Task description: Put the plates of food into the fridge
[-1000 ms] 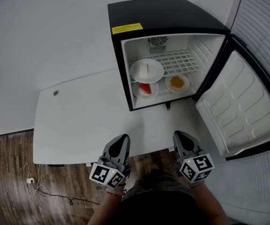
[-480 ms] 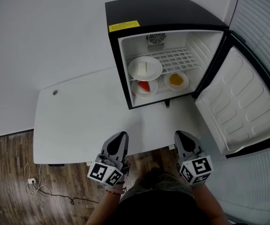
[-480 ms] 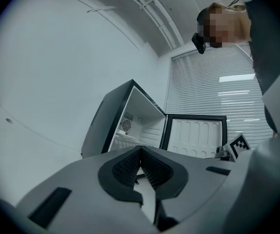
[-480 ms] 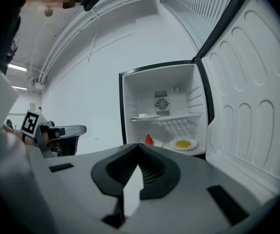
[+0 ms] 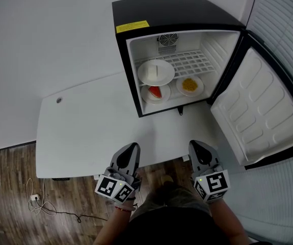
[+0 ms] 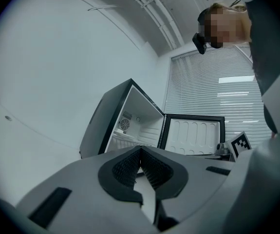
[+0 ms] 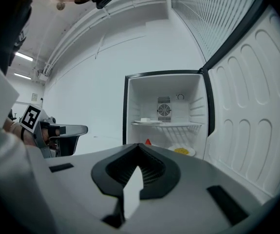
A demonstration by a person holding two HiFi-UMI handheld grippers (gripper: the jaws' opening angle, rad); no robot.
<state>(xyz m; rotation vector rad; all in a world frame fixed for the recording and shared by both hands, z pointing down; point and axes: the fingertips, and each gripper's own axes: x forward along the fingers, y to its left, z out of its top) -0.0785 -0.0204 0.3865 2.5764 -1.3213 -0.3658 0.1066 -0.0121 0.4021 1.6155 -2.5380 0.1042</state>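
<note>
- Left gripper (image 5: 131,148): jaws together at the tips and nothing between them, as the left gripper view (image 6: 140,148) shows. It is held over the near edge of the white table (image 5: 85,131) and aims towards the fridge.
- Right gripper (image 5: 195,145): jaws together and empty, confirmed in the right gripper view (image 7: 139,145). It is held level with the left gripper, well apart from it, over the same near edge of the table.
- Mini fridge (image 5: 171,9): black cabinet with a white interior, standing on the table ahead of both grippers and well apart from them. The opening faces the grippers.
- Plate with white food (image 5: 156,72): on the wire shelf (image 5: 194,63), at its left front, ahead of the left gripper and slightly to its right.
- Plate with red food (image 5: 155,92): on the fridge floor, directly under the shelf plate and partly covered by it in the head view.
- Plate with yellow food (image 5: 189,85): on the fridge floor just beside the red one, straight ahead of the right gripper.
- Fridge door (image 5: 261,111): swung fully open to the right of the right gripper, white inner liner facing up and towards the grippers.
</note>
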